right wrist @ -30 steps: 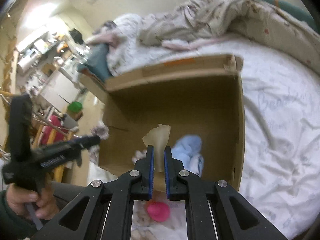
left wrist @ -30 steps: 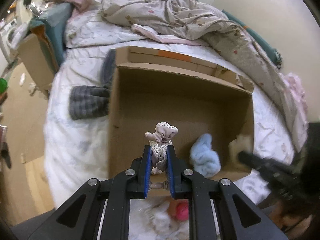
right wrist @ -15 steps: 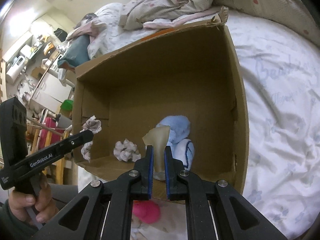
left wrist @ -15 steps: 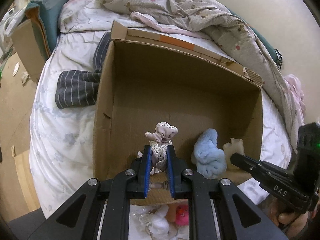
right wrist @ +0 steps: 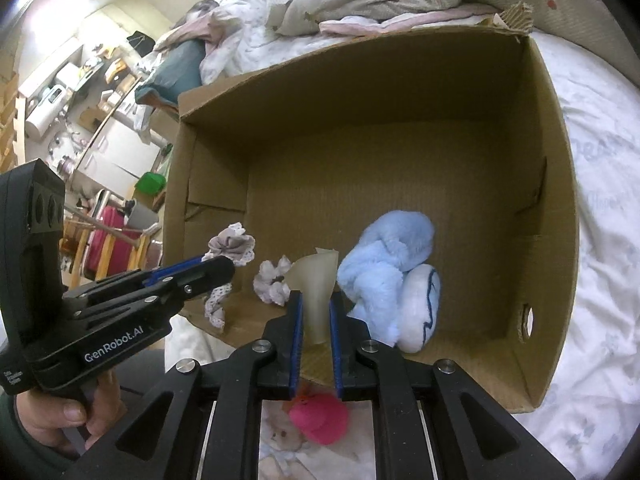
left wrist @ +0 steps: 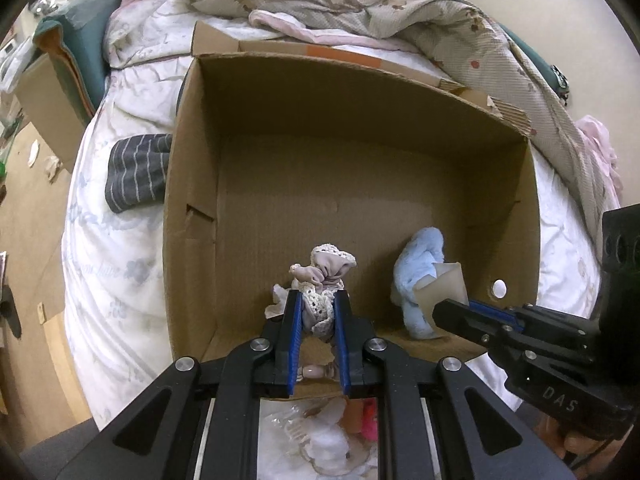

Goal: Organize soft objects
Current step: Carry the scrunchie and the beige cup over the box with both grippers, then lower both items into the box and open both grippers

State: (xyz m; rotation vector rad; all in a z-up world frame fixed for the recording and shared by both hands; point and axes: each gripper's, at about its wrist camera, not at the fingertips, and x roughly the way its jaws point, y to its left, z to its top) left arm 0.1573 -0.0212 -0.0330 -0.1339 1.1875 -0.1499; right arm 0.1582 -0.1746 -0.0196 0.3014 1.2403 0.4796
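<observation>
Compared with a second ago: both grippers lower and closer to the open cardboard box (left wrist: 192, 184), now reaching over its near rim; box interior filling far more of each view, bed (left wrist: 108, 264) pushed to the edges.

Left gripper (left wrist: 318, 312) clenched on a small lace-trimmed mauve cloth piece (left wrist: 330, 268), fingers (left wrist: 294, 320) pressing its crocheted lower part, bunched top sticking up above the tips. Seen also from the right wrist view at (right wrist: 230, 242), held just inside the box's near left corner.

Right gripper (right wrist: 314, 312) grasping a pale translucent beige piece (right wrist: 316, 276), upright between the blue-padded fingers (right wrist: 297, 320); material hard to identify. Just beside it, a fluffy light blue plush (right wrist: 384, 256) resting on the box floor, against a white item with blue stitching (right wrist: 422, 300). Small whitish-mauve cloth bundle (right wrist: 274, 276) on the floor near the front wall.

Partly hidden: a pink plush (right wrist: 320, 416) below the box, cut off by the gripper frame; striped grey garment (left wrist: 136, 172) half behind the box's left wall. Rumpled floral quilt (left wrist: 360, 4) beyond.

Both grippers angled steeply downward; a hand (right wrist: 68, 420) gripping the left handle at lower left.
</observation>
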